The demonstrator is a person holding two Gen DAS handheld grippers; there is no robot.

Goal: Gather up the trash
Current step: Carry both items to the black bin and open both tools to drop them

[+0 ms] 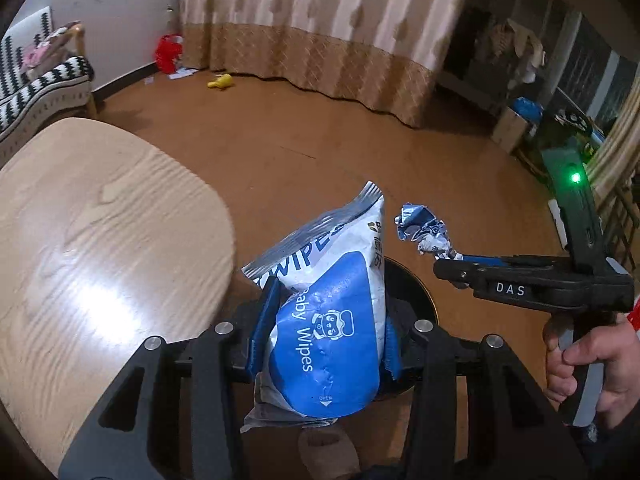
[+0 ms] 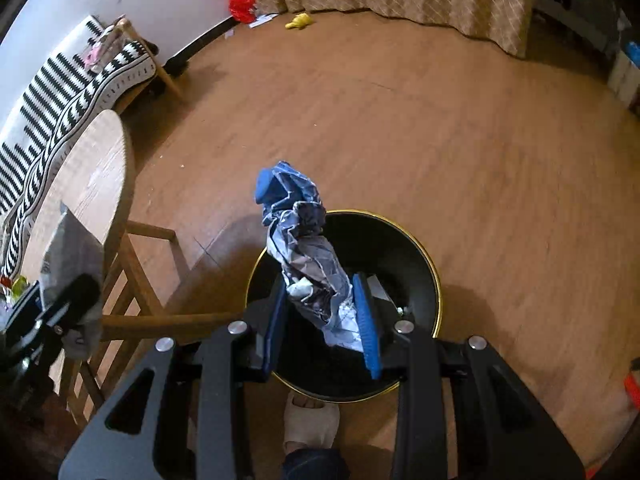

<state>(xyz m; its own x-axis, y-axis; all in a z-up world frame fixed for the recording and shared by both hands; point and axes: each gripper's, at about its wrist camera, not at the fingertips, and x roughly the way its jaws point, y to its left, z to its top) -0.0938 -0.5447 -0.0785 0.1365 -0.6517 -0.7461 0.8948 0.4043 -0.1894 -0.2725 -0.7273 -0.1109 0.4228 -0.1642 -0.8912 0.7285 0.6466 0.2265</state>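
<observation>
My left gripper (image 1: 326,316) is shut on a blue and white baby wipes pack (image 1: 332,312), held upright beside the table edge. My right gripper (image 2: 322,308) is shut on a crumpled blue and silver wrapper (image 2: 304,248) and holds it right above a black trash bin with a gold rim (image 2: 400,248) on the floor. In the left wrist view the right gripper (image 1: 444,264) comes in from the right with the wrapper (image 1: 424,230) at its tip. The bin (image 1: 416,288) shows only partly behind the pack. The left gripper (image 2: 72,300) with the pack's grey back (image 2: 72,248) shows at the left of the right wrist view.
A round light wooden table (image 1: 100,248) is at the left, on wooden legs (image 2: 140,264). A striped sofa (image 2: 60,120) stands behind it. A slippered foot (image 2: 310,420) is by the bin. A yellow toy (image 1: 220,81) and red bag (image 1: 168,52) lie by the curtain.
</observation>
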